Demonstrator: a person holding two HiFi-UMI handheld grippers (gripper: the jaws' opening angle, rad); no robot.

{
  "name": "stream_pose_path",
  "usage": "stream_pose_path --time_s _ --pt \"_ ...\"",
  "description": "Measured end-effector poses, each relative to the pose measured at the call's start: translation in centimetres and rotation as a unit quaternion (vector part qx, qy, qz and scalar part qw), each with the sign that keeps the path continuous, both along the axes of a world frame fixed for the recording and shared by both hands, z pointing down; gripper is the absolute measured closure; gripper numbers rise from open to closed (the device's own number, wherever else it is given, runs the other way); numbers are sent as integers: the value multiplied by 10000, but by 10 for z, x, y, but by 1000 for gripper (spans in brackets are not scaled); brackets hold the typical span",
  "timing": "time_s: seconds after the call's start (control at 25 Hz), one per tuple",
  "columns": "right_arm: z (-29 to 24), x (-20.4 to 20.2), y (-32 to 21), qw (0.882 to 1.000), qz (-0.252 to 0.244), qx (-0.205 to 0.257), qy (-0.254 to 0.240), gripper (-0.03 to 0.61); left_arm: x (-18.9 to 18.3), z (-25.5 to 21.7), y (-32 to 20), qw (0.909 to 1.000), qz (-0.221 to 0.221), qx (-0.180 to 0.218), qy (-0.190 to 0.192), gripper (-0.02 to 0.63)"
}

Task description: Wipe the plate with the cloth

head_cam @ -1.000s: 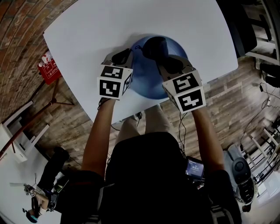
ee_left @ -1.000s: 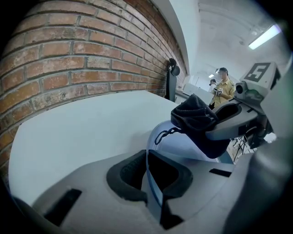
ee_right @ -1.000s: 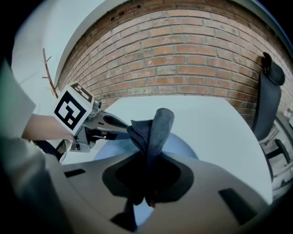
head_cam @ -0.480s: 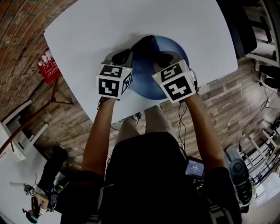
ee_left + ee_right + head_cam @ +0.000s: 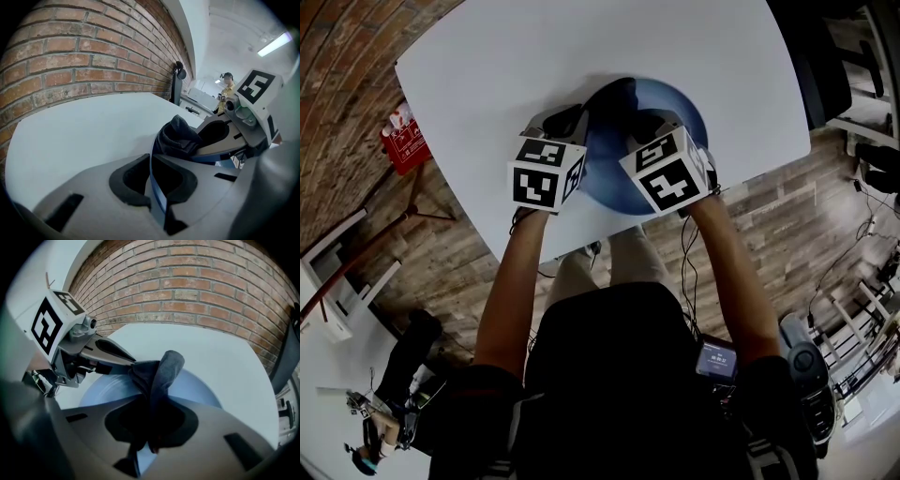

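1. The left claw (image 5: pixel 152 180) stays clamped tight on the rim of the blue plate (image 5: pixel 680 103), which lies on the white tabletop (image 5: pixel 506 56).
2. The right claw (image 5: pixel 150 425), squeezing the dark cloth (image 5: pixel 161 366), has swept leftward across the plate. Wiping looks well under way.
3. There is no readable writing, only square markers on the cubes (image 5: pixel 546 173). The print on the red box (image 5: pixel 405 141) is too small to read.

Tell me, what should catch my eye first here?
Two hand-held grippers meet over a blue plate near the person's edge of a white table. The left gripper is clamped on the plate's rim, while the right gripper pinches a dark cloth bunched up over the plate. A brick wall rises beyond the table.
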State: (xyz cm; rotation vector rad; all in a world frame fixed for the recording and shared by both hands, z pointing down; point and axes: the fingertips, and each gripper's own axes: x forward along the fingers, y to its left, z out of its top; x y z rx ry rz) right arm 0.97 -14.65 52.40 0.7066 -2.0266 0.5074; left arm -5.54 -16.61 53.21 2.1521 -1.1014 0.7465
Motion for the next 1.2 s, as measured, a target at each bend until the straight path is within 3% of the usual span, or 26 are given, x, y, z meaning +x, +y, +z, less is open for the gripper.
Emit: stream_pose_path --time_s 0.48,1.2 --pt "0 4 -4 9999 106 41 -60 515 0 0 -1 10000 61 17 -52 581" --pt "2 42 1 9981 613 -54 103 515 -2 -1 -2 9999 63 49 -80 581"
